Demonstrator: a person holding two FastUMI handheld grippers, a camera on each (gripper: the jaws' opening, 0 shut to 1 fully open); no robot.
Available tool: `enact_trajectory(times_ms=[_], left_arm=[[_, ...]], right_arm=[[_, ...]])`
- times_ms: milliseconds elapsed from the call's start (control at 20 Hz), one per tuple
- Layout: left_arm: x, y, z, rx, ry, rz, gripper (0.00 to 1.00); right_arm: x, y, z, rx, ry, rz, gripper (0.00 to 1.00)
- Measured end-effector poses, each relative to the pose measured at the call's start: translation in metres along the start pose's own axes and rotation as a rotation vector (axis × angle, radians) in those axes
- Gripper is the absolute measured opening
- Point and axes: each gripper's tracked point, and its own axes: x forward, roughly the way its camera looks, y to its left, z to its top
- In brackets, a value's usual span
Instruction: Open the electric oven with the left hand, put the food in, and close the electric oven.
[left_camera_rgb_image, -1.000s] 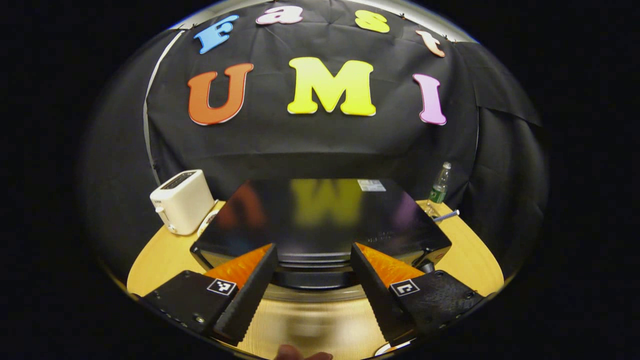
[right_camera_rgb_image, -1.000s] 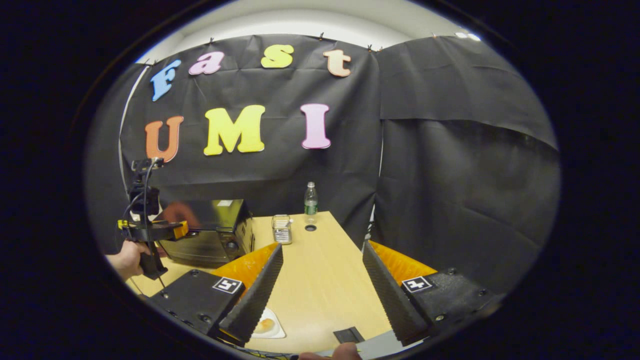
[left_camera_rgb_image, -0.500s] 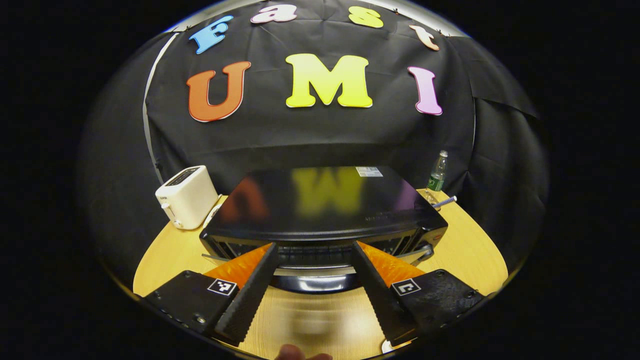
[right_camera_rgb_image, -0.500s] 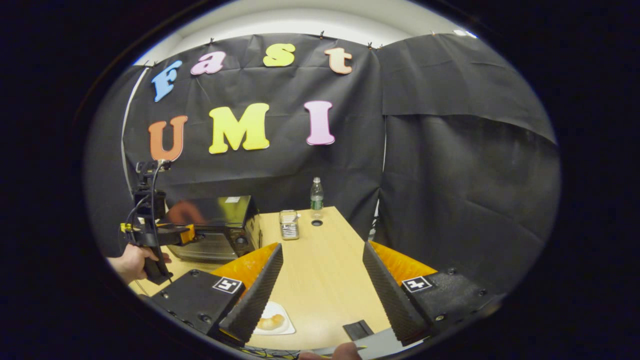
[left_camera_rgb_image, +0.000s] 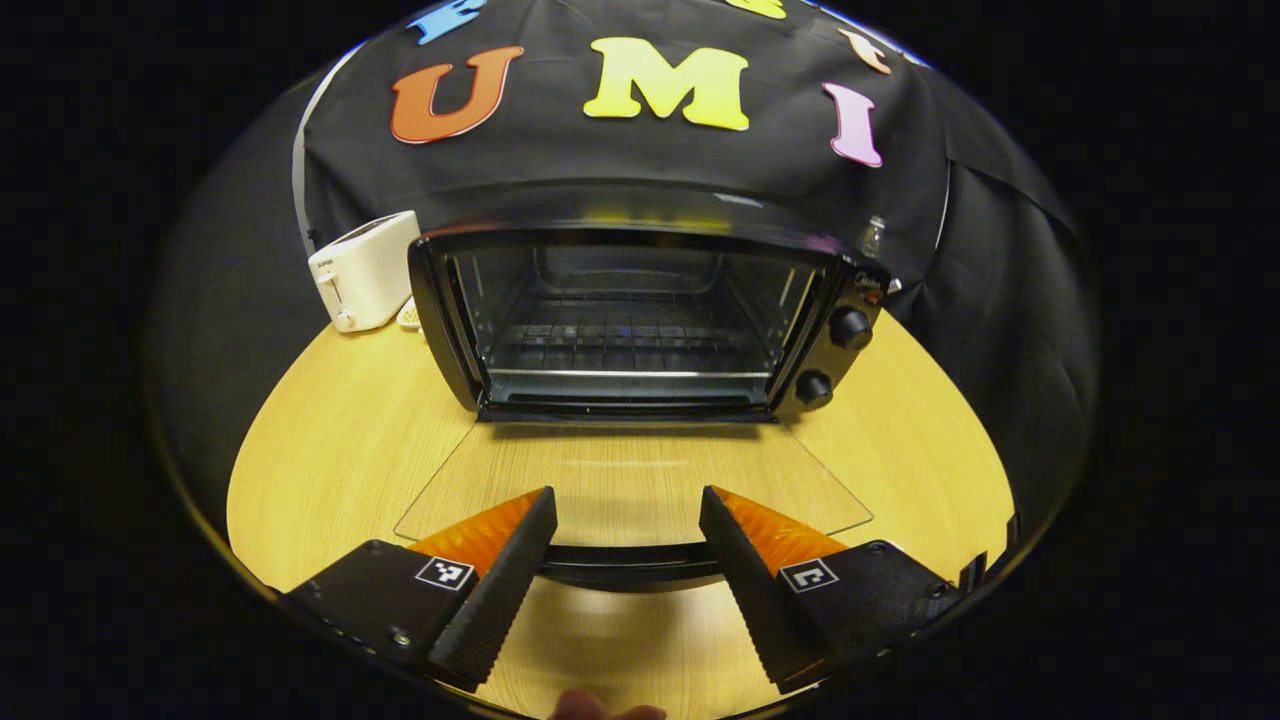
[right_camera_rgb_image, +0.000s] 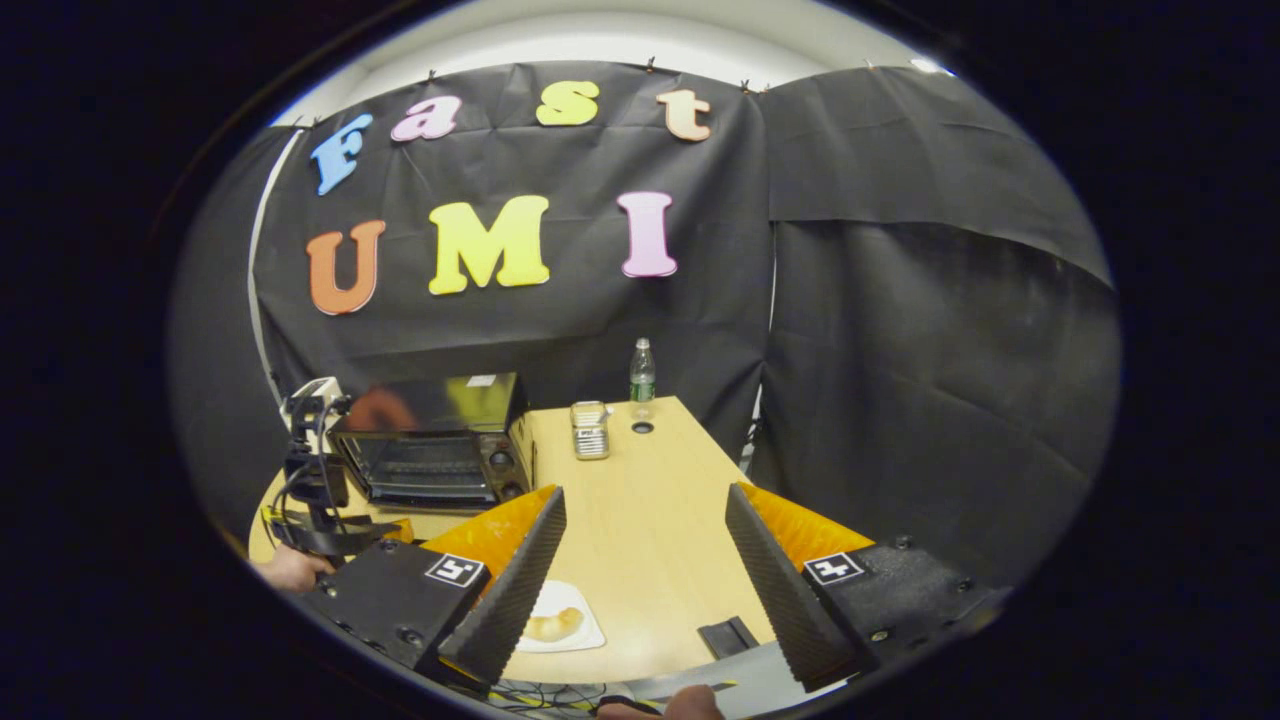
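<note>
Oven (left_camera_rgb_image: 630, 320) door (left_camera_rgb_image: 630, 480) has swung from nearly shut a second ago to fully down, flat over the desk (left_camera_rgb_image: 340, 440). My left claw (left_camera_rgb_image: 625, 535) straddles the door handle (left_camera_rgb_image: 630, 565), fingers spread, not pinching. Right claw (right_camera_rgb_image: 645, 545) released, hovering above the bread (right_camera_rgb_image: 553, 626) on its plate (right_camera_rgb_image: 585, 640). Opening looks done; loading comes next.

- The electric oven (left_camera_rgb_image: 640, 310) is a black countertop box on the wooden table, its cavity open with a wire rack inside and two knobs down its right side.
- Its glass door (left_camera_rgb_image: 630, 480) is folded down flat, the dark handle (left_camera_rgb_image: 630, 565) at the near edge.
- The food (right_camera_rgb_image: 553, 625), a golden pastry, lies on a white plate (right_camera_rgb_image: 590, 632) near the table's front edge, well apart from the oven.
</note>
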Motion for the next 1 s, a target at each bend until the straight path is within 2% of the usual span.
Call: enact_trajectory(times_ms=[50,200,450,750,1000], left_arm=[[0.003,0.002,-0.011,0.012,0.018,-0.002,0.95],[0.012,0.007,-0.04,-0.013,0.082,-0.002,0.95],[0.013,0.011,-0.043,0.049,0.059,0.008,0.95],[-0.017,0.021,-0.021,0.031,-0.035,-0.022,0.95],[-0.079,0.041,0.001,-0.038,-0.164,-0.007,0.94]], right_arm=[[-0.004,0.002,-0.002,-0.005,0.003,-0.001,0.99],[-0.009,0.006,-0.008,-0.018,0.017,0.005,0.99],[-0.016,0.013,-0.022,-0.019,0.048,0.018,0.99],[-0.025,0.03,-0.046,-0.024,0.1,0.054,0.99],[-0.026,0.051,-0.076,-0.057,0.159,0.101,0.99]])
